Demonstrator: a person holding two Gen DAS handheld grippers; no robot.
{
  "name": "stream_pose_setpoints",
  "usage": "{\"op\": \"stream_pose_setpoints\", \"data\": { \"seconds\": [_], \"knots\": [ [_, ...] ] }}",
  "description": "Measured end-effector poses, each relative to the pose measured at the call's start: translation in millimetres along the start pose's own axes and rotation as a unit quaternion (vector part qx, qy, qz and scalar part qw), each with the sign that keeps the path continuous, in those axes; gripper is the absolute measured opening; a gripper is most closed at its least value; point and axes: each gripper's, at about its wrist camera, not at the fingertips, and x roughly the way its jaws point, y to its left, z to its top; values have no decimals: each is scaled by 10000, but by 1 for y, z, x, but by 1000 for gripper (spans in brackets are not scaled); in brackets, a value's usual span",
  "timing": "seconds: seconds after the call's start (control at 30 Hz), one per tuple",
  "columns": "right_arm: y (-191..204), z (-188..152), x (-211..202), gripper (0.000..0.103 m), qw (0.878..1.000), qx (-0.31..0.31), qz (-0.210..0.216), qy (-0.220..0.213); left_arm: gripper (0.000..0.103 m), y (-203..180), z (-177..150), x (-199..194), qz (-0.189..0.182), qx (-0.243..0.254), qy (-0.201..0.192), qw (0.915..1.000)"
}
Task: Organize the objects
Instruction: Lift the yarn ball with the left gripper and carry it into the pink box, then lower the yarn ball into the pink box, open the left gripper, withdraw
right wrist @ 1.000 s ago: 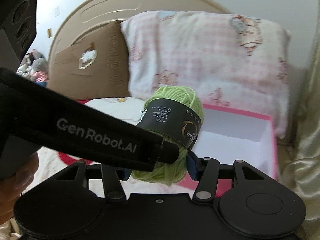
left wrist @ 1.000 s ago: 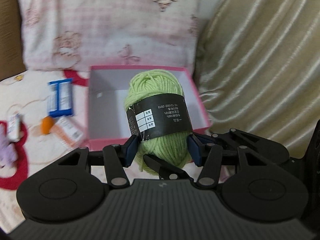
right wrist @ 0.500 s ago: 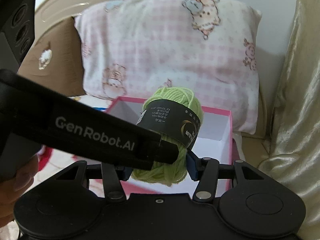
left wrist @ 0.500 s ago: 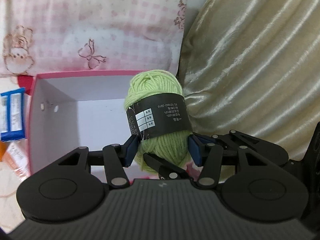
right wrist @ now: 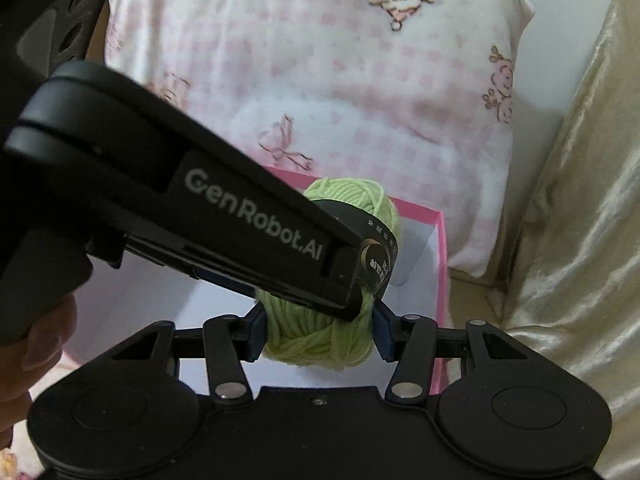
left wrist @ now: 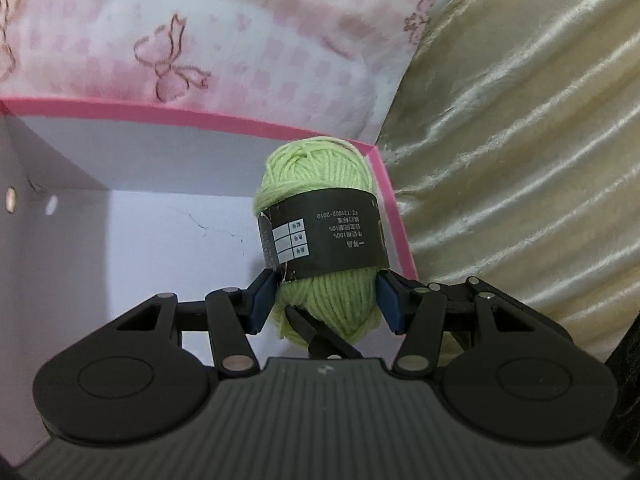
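A ball of light green yarn (left wrist: 320, 236) with a black paper band around its middle is held in the air by 2 grippers at once. From the left wrist view, the left gripper (left wrist: 325, 300) has its 2 blue pads (left wrist: 262, 300) pressed against the lower sides of the yarn, so its fingers are clamped on it. From the right wrist view, the right gripper (right wrist: 318, 330) is clamped on the bottom of the same ball, a blue pad on each side. The black body of the left gripper crosses that view from the left, printed with "GenRobot.AI", and its tip lies against the yarn's band.

The yarn hangs above the far right corner of an open pink box (left wrist: 224, 117) with a white inside. Behind the box leans a pink and white checked pillow (right wrist: 340, 60) printed with small bears and bows. Shiny cream fabric (left wrist: 520, 140) fills the right side. Part of a hand (right wrist: 28, 344) shows at the left edge of the right wrist view.
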Motion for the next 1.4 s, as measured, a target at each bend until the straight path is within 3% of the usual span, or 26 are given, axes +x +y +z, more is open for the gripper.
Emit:
{"op": "stream_pose_setpoints", "data": {
  "seconds": [0.37, 0.57, 0.7, 0.87, 1.1, 1.23, 1.4],
  "knots": [
    [20, -2, 29, 56, 9951, -672, -491, 534, 52, 37, -1, 25, -415, -831, 277, 9953],
    [6, -3, 43, 54, 9962, -275, -472, 680, 50, 35, 0, 28, -277, -835, 244, 9958],
    [3, -4, 36, 57, 9990, -111, -185, 392, 47, 35, 1, 32, 7, -720, 174, 9972],
    [1, -10, 25, 58, 9994, 13, -99, 331, 43, 39, -1, 39, -13, -807, 208, 9965],
    [3, -19, 14, 29, 9992, -170, -74, 342, 42, 26, 2, 42, 32, -591, 130, 9982],
    [1, -13, 25, 22, 9988, -103, -291, 391, 42, 29, 4, 49, -59, -784, 239, 9966],
    [19, -16, 32, 22, 9929, -512, -975, 455, 42, 29, 3, 55, -17, -860, 289, 9959]
  ]
}}
